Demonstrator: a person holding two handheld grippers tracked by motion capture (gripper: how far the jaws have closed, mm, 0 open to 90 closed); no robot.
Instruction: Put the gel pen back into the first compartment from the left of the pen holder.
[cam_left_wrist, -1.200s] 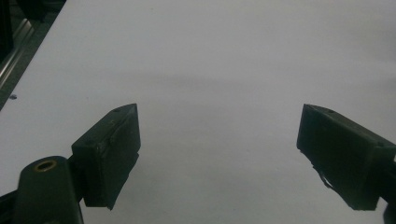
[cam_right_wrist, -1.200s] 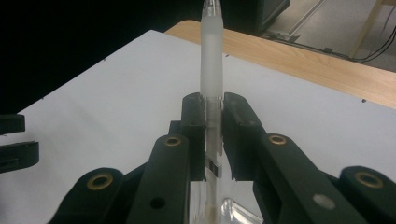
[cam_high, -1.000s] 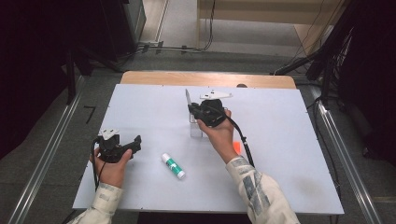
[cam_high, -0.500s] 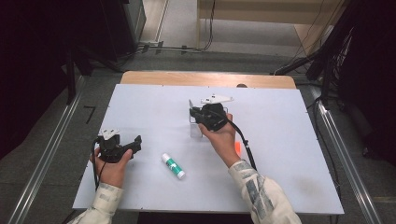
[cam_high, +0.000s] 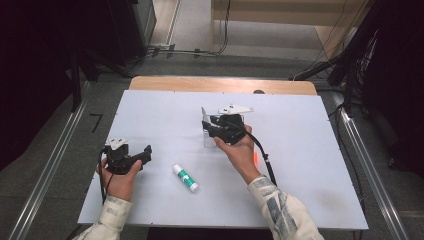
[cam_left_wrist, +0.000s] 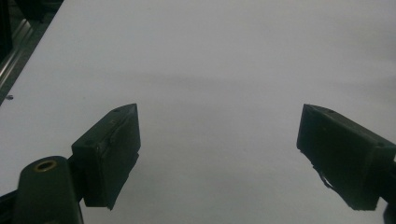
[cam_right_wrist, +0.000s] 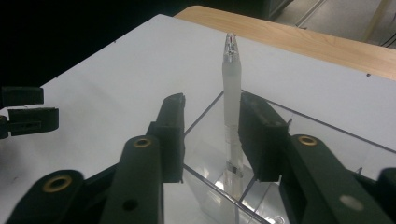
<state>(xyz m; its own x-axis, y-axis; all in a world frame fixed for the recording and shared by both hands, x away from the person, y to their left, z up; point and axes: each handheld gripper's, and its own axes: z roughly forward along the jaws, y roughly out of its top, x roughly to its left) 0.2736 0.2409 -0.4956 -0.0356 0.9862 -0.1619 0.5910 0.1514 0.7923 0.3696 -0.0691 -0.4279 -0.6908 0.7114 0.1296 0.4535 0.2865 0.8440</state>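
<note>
- Right gripper (cam_right_wrist: 210, 135) sits over the clear box (cam_right_wrist: 261, 186), jaws parted, gripping nothing — the frosted pen (cam_right_wrist: 231, 116) stands upright in the box between them, touching the right jaw or just beside it; looks just let go or about to be taken.
- Left gripper (cam_left_wrist: 219, 154) is near the table's (cam_high: 310, 150) left edge, well apart from the box, jaws wide and empty — parked.
- Glue stick (cam_high: 185, 178) lies flat between box and left gripper; bare table all round it.
</note>
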